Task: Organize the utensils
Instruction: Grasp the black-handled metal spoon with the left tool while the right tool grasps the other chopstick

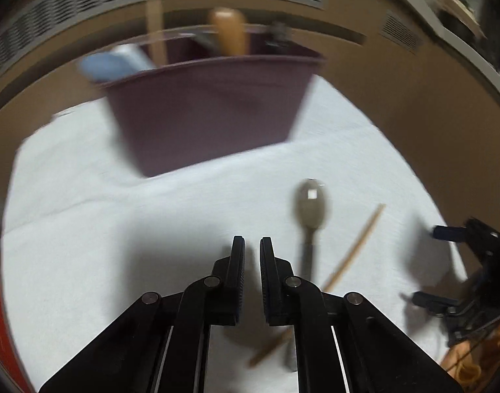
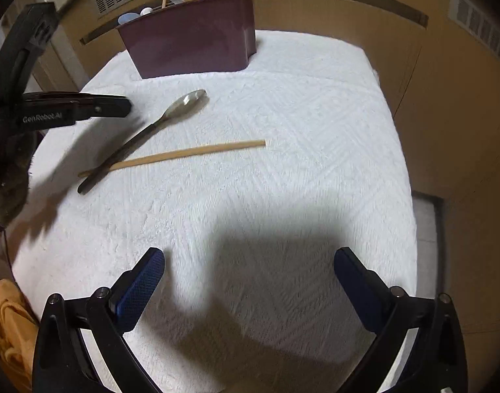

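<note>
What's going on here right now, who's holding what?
Nobody holds anything. The left gripper hangs nearly shut and empty above the white towel, near the spoon. The right gripper is wide open, lower over the towel, also empty. The spoon and a wooden chopstick lie loose on the towel, the chopstick crossing the spoon's handle. The purple caddy at the back already holds several utensils.
</note>
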`<state>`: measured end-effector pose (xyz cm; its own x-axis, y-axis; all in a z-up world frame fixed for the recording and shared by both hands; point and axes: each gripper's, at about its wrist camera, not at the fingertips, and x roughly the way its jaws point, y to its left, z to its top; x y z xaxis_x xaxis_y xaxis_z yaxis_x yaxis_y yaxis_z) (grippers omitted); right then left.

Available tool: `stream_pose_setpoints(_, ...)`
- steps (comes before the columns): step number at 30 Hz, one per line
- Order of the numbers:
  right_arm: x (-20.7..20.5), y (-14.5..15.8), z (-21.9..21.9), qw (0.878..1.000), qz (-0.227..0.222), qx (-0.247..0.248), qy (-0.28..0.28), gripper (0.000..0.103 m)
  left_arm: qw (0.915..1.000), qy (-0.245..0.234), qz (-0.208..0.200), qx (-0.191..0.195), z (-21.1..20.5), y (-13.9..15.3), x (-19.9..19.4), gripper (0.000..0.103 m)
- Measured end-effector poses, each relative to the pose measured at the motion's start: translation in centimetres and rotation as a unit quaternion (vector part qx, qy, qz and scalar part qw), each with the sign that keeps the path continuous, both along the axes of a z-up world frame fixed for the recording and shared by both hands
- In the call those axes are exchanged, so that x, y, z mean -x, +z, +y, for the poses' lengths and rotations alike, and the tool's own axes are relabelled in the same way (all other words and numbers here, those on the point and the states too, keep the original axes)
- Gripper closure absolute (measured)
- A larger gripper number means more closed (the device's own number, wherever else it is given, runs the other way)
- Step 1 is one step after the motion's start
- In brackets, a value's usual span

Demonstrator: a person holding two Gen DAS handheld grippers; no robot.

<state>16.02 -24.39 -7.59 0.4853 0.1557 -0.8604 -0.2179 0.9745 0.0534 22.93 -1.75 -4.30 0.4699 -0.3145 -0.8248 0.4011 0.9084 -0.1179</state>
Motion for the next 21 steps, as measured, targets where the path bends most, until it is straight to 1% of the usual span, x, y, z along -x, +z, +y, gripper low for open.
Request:
stream_pose_setpoints(1,0.1,0.5,0.5,1.000,-0.014,0.001,0.003,0.000,0.9997,0.021,-0.009,-0.006,1.1,0.1,0.1,0.093)
stream_pose_setpoints(2,0.1,1.2,1.2,0.999,-0.028,0.003,0.018,0.000,0.9993,0.034,-0.012,-0.007,1.9,0.1,0.2,0.093)
stream_pose_setpoints(4,0.1,2.3,3.1,0.997,-0.047,0.019,0.058,0.004,0.9986,0.053,-0.003,0.008,4.0,0.0,0.7,0.093)
stream_pose_setpoints(5,0.0,2.7,4.3,0.994,-0.056,0.033,0.084,0.010,0.9982,0.058,-0.001,0.017,4.8,0.1,1.3,0.093)
stream_pose_setpoints(6,-0.3,2.9,5.6,0.990,-0.063,0.050,0.114,0.019,0.9979,0.061,0.000,0.021,5.4,0.2,1.8,0.092)
stream_pose_setpoints(7,-0.8,2.9,6.7,0.986,-0.065,0.066,0.138,0.024,0.9978,0.063,-0.002,0.022,6.0,0.3,2.3,0.092)
stream_pose_setpoints(8,-1.2,2.9,7.7,0.982,-0.064,0.078,0.160,0.035,0.9976,0.065,-0.005,0.022,6.0,-0.3,2.4,0.092)
stream_pose_setpoints(9,-1.8,2.7,8.7,0.978,-0.060,0.088,0.180,0.042,0.9975,0.066,-0.007,0.022,6.3,-0.5,2.7,0.092)
stream_pose_setpoints(12,-2.8,1.7,10.7,0.966,-0.042,0.112,0.230,0.044,0.9975,0.066,0.000,0.025,7.6,-1.4,2.9,0.089)
stream_pose_setpoints(14,-3.5,1.0,11.8,0.959,-0.031,0.127,0.252,0.044,0.9971,0.071,0.006,0.029,7.6,-1.8,2.6,0.083)
stream_pose_setpoints(15,-3.9,0.8,12.1,0.957,-0.026,0.130,0.256,0.044,0.9968,0.074,0.010,0.031,7.8,-2.1,2.4,0.078)
stream_pose_setpoints(16,-4.5,0.7,12.4,0.957,-0.022,0.129,0.259,0.044,0.9963,0.078,0.011,0.034,7.7,-2.4,2.2,0.076)
stream_pose_setpoints(18,-5.7,0.4,13.0,0.959,-0.011,0.111,0.261,0.044,0.9954,0.085,0.018,0.040,8.2,-2.7,2.0,0.076)
stream_pose_setpoints(21,-7.1,0.2,13.0,0.967,0.027,0.070,0.244,0.045,0.9946,0.090,0.025,0.046,8.3,-2.9,1.8,0.075)
